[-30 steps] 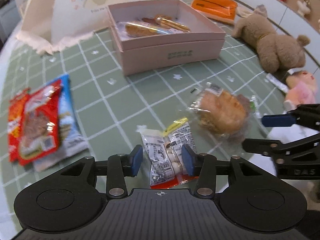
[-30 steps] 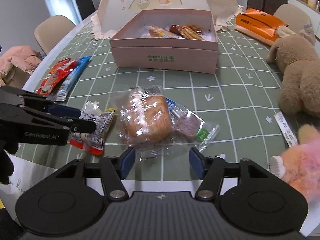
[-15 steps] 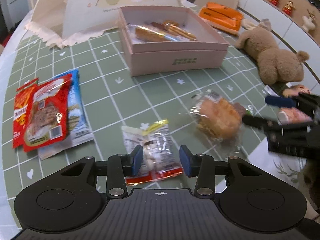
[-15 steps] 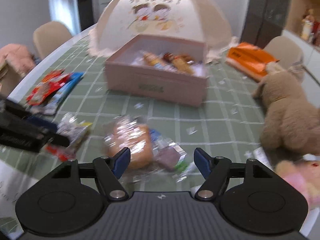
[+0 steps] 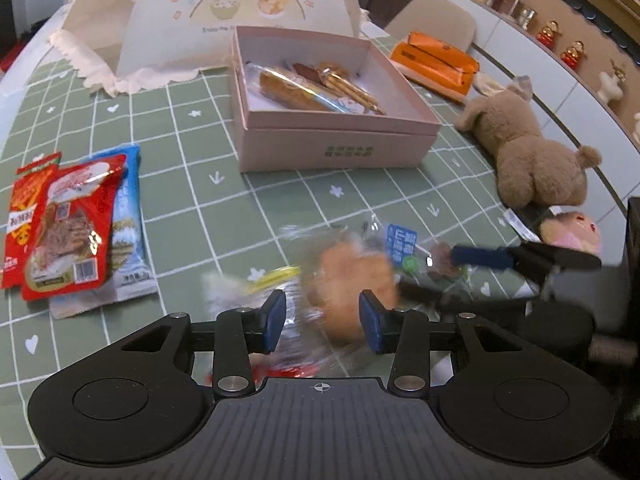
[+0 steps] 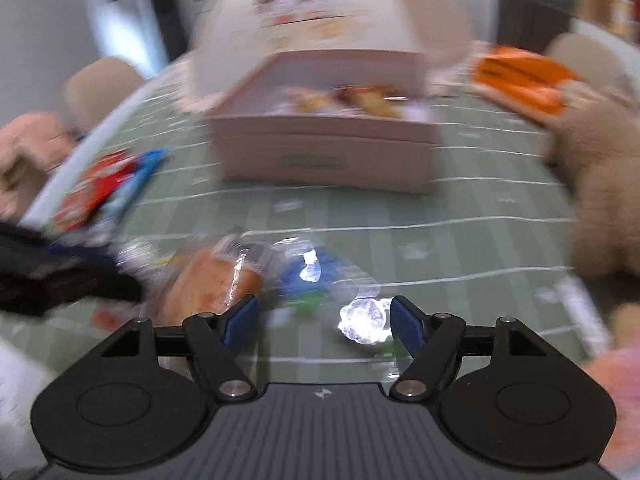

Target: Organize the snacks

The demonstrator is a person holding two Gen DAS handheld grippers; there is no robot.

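A pink open box (image 5: 336, 148) with several wrapped snacks inside stands at the middle of the green checked table; it also shows in the right wrist view (image 6: 324, 148). A clear-wrapped bread (image 5: 348, 280) lies blurred just ahead of my open left gripper (image 5: 322, 322). A small clear snack packet (image 5: 256, 280) lies partly under the left gripper. My right gripper (image 6: 324, 322) is open with the bread wrapper (image 6: 212, 284) between and ahead of its fingers; it shows at the right of the left wrist view (image 5: 480, 258). Red and blue snack bags (image 5: 72, 224) lie at the left.
A white food cover (image 5: 224, 12) stands behind the box. An orange pack (image 5: 436, 60) lies at the back right. A brown plush bear (image 5: 528, 156) and a pink plush toy (image 5: 572, 232) lie at the right edge. A chair (image 6: 100, 88) stands at the table's left.
Both grippers moved; the right wrist view is now heavily blurred. The bread has shifted left, now ahead of my left gripper. The right gripper has come in lower over the wrapper.
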